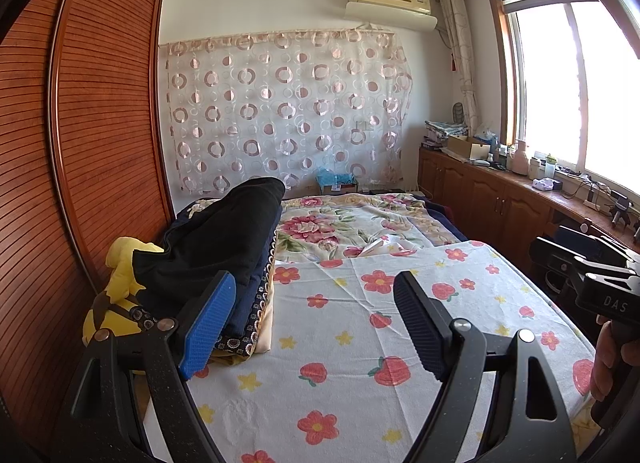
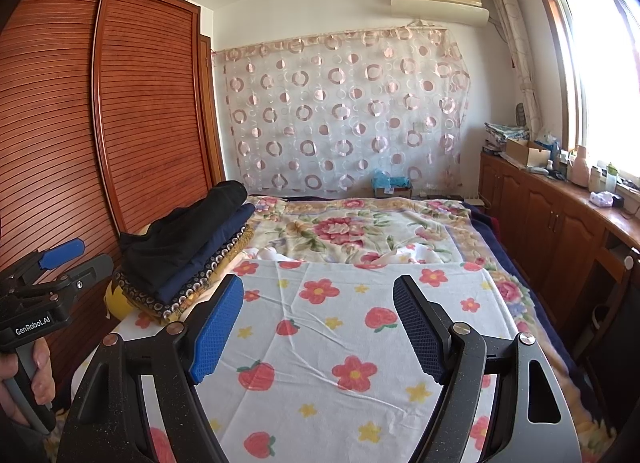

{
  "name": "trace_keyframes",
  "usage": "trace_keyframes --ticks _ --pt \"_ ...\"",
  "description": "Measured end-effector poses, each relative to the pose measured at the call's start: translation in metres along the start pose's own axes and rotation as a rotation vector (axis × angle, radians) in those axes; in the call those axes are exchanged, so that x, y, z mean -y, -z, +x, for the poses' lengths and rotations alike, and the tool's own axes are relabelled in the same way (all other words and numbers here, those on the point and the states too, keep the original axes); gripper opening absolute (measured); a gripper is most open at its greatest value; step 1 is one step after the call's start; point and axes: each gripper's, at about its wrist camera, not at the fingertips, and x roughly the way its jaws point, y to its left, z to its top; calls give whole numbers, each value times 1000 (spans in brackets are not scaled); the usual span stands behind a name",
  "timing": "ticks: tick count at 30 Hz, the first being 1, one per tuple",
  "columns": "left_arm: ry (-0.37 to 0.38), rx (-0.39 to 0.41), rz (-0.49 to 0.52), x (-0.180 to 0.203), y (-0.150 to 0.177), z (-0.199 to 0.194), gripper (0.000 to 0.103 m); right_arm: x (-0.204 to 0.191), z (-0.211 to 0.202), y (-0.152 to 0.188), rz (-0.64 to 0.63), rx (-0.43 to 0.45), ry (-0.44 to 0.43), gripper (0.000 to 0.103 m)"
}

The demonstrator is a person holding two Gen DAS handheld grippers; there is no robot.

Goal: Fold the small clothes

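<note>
A stack of folded clothes point(image 1: 224, 247) lies at the left edge of the bed, black on top, navy and patterned pieces beneath; it also shows in the right wrist view point(image 2: 188, 251). My left gripper point(image 1: 316, 323) is open and empty, just right of the stack, above the white flowered sheet point(image 1: 360, 343). My right gripper point(image 2: 320, 327) is open and empty over the same sheet point(image 2: 340, 343). The left gripper's body shows at the left of the right wrist view point(image 2: 48, 287); the right gripper's body shows at the right of the left wrist view point(image 1: 600, 287).
A yellow plush toy point(image 1: 116, 295) lies beside the stack against the brown wardrobe point(image 1: 80, 143). A floral blanket point(image 1: 352, 223) covers the far bed. A wooden cabinet point(image 2: 560, 215) with bottles and boxes runs under the window at right.
</note>
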Motion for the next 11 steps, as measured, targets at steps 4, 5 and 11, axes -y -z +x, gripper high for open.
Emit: trace_keyframes --ticks 4,5,11 --pt "0 -1 0 0 0 0 82 1 1 0 0 0 -2 79" --pt "0 0 0 0 0 0 82 1 1 0 1 0 -4 79" --pt "-1 -1 0 0 0 0 82 1 2 -1 1 -1 -7 79"
